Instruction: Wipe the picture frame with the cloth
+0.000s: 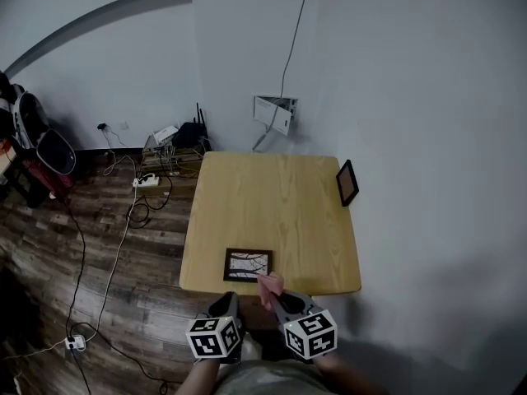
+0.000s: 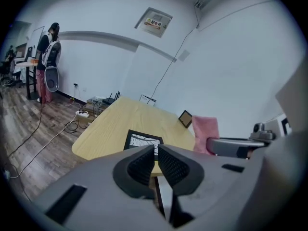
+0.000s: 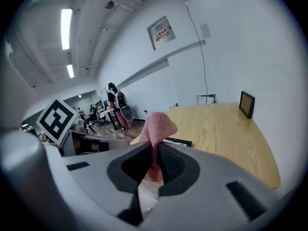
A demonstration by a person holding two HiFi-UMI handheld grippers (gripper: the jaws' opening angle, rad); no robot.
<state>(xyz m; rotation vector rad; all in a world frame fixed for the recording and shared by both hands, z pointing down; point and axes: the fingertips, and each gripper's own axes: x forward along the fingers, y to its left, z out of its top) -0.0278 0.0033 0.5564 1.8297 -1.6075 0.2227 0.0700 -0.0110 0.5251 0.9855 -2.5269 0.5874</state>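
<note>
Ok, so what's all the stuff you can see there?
table: one, light wood, beside the wall
picture frame: one, dark, flat near the table's front edge
second frame: one, dark, upright at the table's right edge
cloth: one, pink, held up by the table's front edge
power strip: one, white, on the floor among cables
left gripper: one, grey, jaws together, empty
right gripper: one, grey, shut on the cloth
</note>
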